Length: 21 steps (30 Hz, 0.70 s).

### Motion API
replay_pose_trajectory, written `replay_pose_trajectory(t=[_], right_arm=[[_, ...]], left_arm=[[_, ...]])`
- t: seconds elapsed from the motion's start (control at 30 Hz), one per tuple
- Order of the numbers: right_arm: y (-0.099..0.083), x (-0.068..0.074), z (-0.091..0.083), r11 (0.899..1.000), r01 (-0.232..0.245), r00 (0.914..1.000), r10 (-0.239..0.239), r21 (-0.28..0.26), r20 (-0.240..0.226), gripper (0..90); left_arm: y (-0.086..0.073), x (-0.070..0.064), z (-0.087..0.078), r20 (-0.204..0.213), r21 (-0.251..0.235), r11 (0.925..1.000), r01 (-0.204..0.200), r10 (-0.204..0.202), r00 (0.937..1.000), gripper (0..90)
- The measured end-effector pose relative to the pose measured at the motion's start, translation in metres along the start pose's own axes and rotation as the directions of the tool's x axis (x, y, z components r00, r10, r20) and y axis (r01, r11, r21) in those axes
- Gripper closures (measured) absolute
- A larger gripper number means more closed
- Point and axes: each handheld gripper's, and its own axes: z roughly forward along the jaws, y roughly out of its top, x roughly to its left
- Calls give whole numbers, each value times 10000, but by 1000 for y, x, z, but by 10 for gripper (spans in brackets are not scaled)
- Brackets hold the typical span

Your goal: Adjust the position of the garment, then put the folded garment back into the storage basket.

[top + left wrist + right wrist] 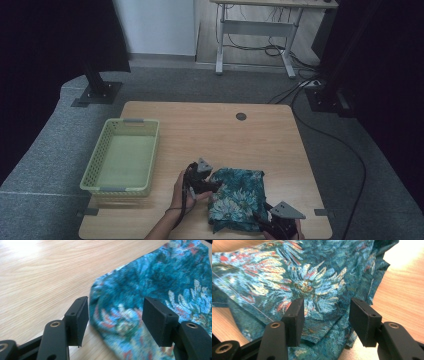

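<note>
A folded teal cloth with a flower print (236, 198) lies near the front edge of the wooden table (210, 130). My left gripper (216, 186) is at the cloth's left edge, open, its jaws either side of a fold of the cloth (117, 317). My right gripper (261, 219) is at the cloth's front right corner, open too, with the cloth's layered hem (322, 322) between its jaws. Neither pair of jaws presses on the fabric.
A pale green plastic basket (123, 156) with nothing in it stands on the left of the table. A dark round cable hole (241, 116) sits near the far edge. Bare wood stretches behind the cloth. Beyond the table are a desk frame (255, 35) and floor cables.
</note>
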Motion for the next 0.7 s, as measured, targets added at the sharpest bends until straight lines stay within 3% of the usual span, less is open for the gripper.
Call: replay_pose_trajectory(t=[0.37,0.6,0.7], right_arm=[[-1,3,-3,10000,35,9999,-34,-32,142,450],[0,3,-4,10000,13,9999,-12,-86,166,448],[0,2,-4,10000,8,9999,-7,-55,160,448]], left_arm=[[-4,7,5,-31,-3,9996,290,-290,9996,381],[2,16,12,434,-161,9971,745,-737,9963,383],[4,19,20,415,11,9969,790,-789,9960,384]])
